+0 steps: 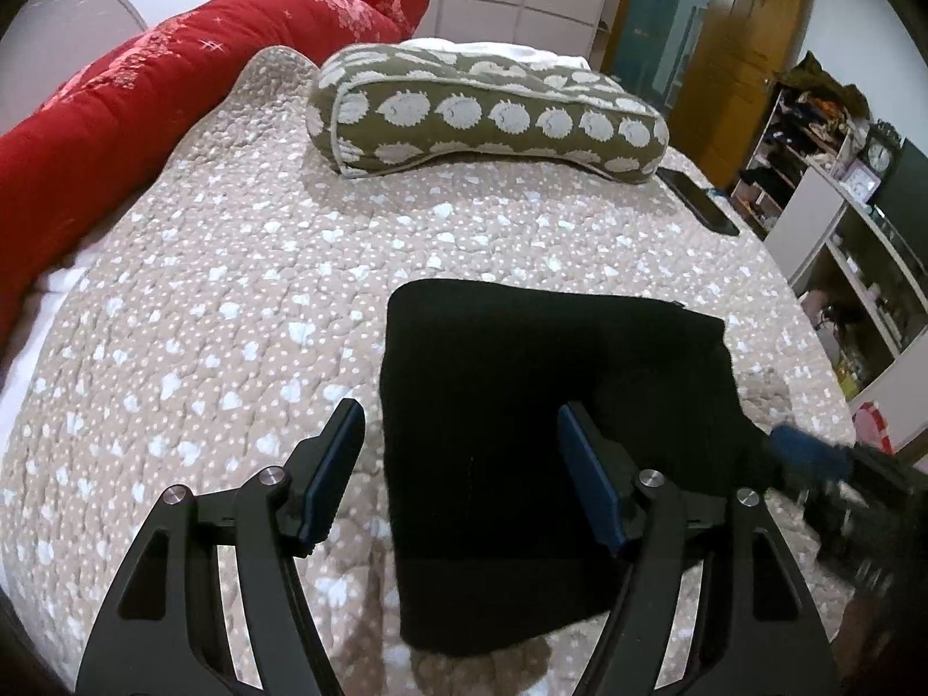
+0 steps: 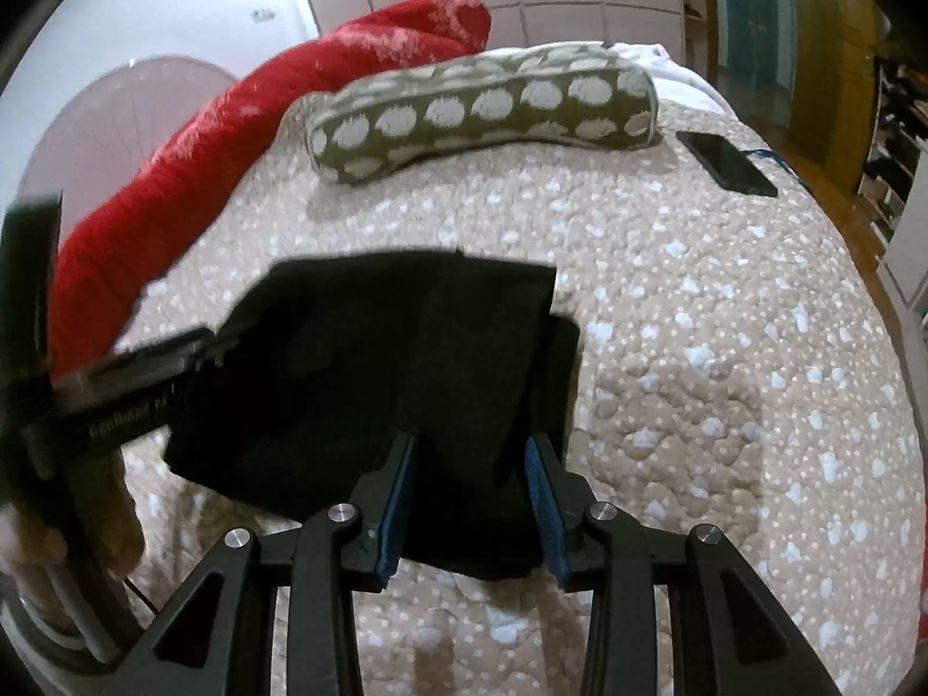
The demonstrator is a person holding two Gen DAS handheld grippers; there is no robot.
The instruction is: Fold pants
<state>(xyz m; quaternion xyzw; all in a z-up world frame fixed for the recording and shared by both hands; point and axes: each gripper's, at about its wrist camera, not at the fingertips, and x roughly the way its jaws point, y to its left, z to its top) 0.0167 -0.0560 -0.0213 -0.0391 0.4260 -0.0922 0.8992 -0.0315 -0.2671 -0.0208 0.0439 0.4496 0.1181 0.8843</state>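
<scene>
Bedroom furniture rings the scene: pale wardrobe doors behind, a wooden door and cluttered shelves point(image 1: 812, 133) off to my right. My work surface is the bed, its beige quilted bedspread point(image 1: 232, 301) dotted with white hearts. A red comforter point(image 1: 116, 116) is bunched along the far left edge, and an olive pillow point(image 1: 481, 110) with white hedgehog shapes lies across the head end, a dark phone point(image 2: 728, 162) just beside its right end. The pants point(image 1: 551, 406), black and already folded into a thick rectangle, lie flat on the bedspread directly ahead of me. My left gripper point(image 1: 461, 446) hovers low over their near left portion, jaws spread wide and holding nothing; its left finger sits over bare quilt, the right over the cloth. My right gripper point(image 2: 472, 470) points at the pants' near right edge, jaws open about half as far, straddling a fold of black fabric without visibly pinching it. Each claw appears blurred at the border of the other's view, so detail there is lost. Black on black hides the folds' layering, and I cannot tell whether either claw touches the cloth.
</scene>
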